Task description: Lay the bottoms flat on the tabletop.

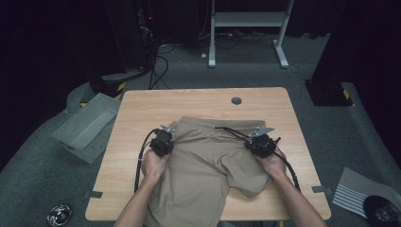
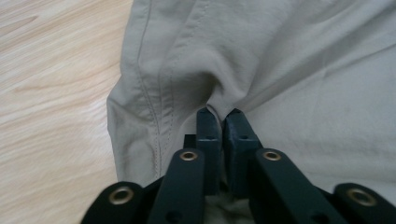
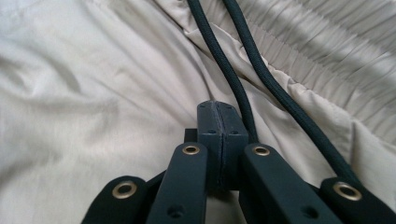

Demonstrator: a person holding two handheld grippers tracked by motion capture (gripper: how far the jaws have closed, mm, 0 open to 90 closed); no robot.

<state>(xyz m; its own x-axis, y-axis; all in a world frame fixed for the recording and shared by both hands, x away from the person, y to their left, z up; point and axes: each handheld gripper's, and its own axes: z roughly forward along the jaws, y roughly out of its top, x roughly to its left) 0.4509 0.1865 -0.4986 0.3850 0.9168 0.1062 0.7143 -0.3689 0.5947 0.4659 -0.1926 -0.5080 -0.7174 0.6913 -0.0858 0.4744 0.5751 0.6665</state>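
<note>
Pinching a fold of beige shorts (image 2: 280, 70), the left gripper (image 2: 219, 114) clamps cloth near the side seam, while the right gripper (image 3: 219, 106) shows its jaws pressed together over the fabric beside two dark drawstrings (image 3: 243, 79). Beyond the hands, the garment lies spread across the wooden table (image 1: 156, 101), its waistband farthest from the person, a grey bin (image 1: 87, 125) on the floor to the left.
</note>
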